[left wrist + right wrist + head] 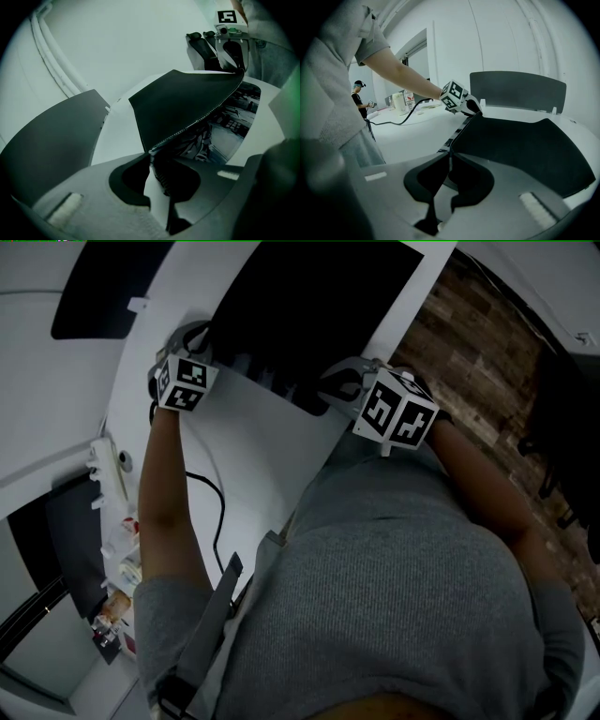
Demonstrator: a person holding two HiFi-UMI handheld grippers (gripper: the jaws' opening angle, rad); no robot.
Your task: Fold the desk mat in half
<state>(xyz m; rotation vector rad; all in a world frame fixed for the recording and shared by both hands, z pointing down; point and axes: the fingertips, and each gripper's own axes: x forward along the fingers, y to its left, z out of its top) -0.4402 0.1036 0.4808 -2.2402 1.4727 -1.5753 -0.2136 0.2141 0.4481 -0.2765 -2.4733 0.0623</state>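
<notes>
The black mat [309, 296] is spread over the middle of the white table [272, 465], and its near edge is raised off the tabletop. The two corners of that raised edge are clamped, one in each gripper.

The left gripper [206, 341] is held above the table's left part. In the left gripper view its jaws [157, 157] are seen pinched together on a corner of the mat [183, 103], whose stitched edge runs from them across to the right gripper [240, 70]. A printed underside [220, 122] is shown beneath that lifted edge, on the side turned toward the table's near rim.

The right gripper [330, 385] is held above the table's near rim, close to the person's grey shirt [394, 568]. In the right gripper view its jaws [449, 157] are closed tight on the mat's edge, and the black face [520, 150] is seen curving up from the tabletop. The left gripper [478, 111] is seen gripping the far corner in that view.

A black cable [214, 512] is laid across the table's left part. Small clutter [117, 568] is gathered at the table's left rim. A dark grey panel [518, 89] is stood at the table's far side. A brown wood-patterned floor [478, 352] is seen past the table's right rim. A second person [358, 101] is seen well beyond the table.
</notes>
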